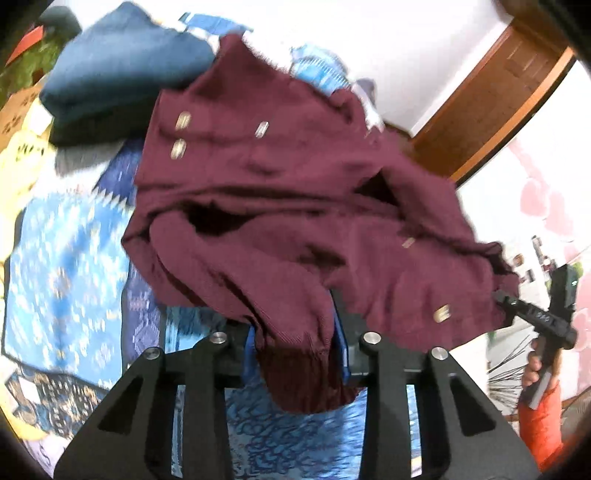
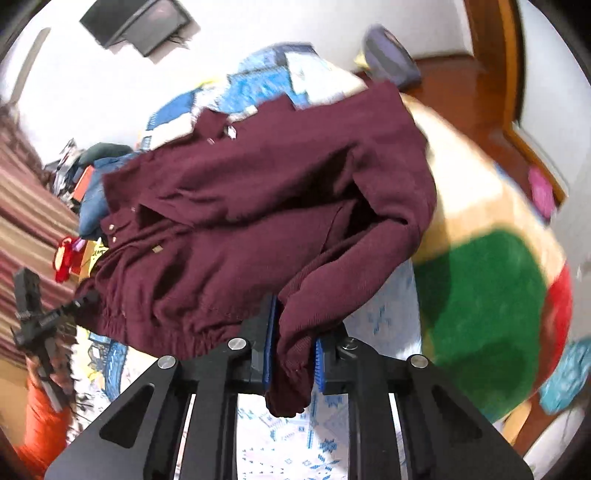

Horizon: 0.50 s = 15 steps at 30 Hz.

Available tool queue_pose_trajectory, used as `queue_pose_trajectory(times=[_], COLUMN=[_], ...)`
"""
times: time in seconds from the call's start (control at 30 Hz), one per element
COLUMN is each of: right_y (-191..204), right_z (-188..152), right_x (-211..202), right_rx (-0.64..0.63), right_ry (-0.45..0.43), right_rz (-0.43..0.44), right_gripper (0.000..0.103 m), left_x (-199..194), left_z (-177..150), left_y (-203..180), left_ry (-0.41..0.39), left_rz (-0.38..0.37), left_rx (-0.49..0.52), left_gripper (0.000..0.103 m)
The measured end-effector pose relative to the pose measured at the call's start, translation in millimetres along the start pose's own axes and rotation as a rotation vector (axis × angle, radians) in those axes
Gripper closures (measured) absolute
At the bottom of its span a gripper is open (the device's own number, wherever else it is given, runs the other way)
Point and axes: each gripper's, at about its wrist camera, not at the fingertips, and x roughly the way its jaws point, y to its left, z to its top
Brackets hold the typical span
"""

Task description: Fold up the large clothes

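A large maroon jacket (image 1: 295, 206) with metal snaps hangs in the air above a bed with a blue patterned cover (image 1: 62, 266). My left gripper (image 1: 297, 339) is shut on one ribbed sleeve cuff, which bunches between the blue pads. My right gripper (image 2: 293, 354) is shut on the other sleeve cuff of the jacket (image 2: 258, 206). Each gripper also shows in the other's view: the right gripper (image 1: 532, 317) at the jacket's elastic hem on the right, the left gripper (image 2: 48, 317) at the left. The frames are motion-blurred.
A folded blue garment (image 1: 122, 66) lies at the far left of the bed. A cream, green and red blanket (image 2: 491, 280) lies to the right. A wooden door (image 1: 498, 99), striped curtain (image 2: 26, 206) and wall screen (image 2: 136, 22) surround the bed.
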Motion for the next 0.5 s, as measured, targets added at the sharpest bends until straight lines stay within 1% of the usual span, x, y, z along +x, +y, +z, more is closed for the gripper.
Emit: queue_pose_trajectory(times=[0.1, 0.13, 0.2, 0.23, 0.27, 0.33, 0.37, 0.4, 0.5], right_y=[9, 13, 15, 16, 15, 13, 12, 10, 0], right_z=[22, 37, 56, 75, 82, 114, 121, 138, 173], right_x=[-14, -21, -31, -36, -40, -40, -39, -31, -8], right_rx=[-0.05, -0.063, -0.078, -0.084, -0.086, -0.091, -0.094, -0.094, -0.075], right_ry=[-0.056, -0.086, -0.138, -0.174, -0.19, -0.23, -0.237, -0.243, -0.237], right_rz=[0.024, 0.035, 0.032, 0.028, 0.03, 0.022, 0.01, -0.01, -0.037], right_gripper=[0.089, 0.09, 0.09, 0.09, 0.091, 0.091, 0.091, 0.091, 0.091], left_x=[-21, -29, -39, -42, -44, -42, -39, -35, -13], left_z=[28, 34, 61, 71, 88, 115, 128, 142, 182], left_y=[-6, -7, -10, -12, -16, -23, -27, -31, -34], left_ry=[-0.065, -0.086, -0.125, -0.139, -0.157, -0.191, -0.206, -0.221, -0.228], left_rz=[-0.061, -0.077, -0.11, -0.117, -0.116, -0.093, -0.079, -0.061, -0.03], left_rx=[-0.012, -0.018, -0.028, -0.028, -0.023, 0.001, 0.017, 0.032, 0.035], left_gripper=[0.072, 0.073, 0.074, 0.074, 0.075, 0.075, 0.075, 0.075, 0.075])
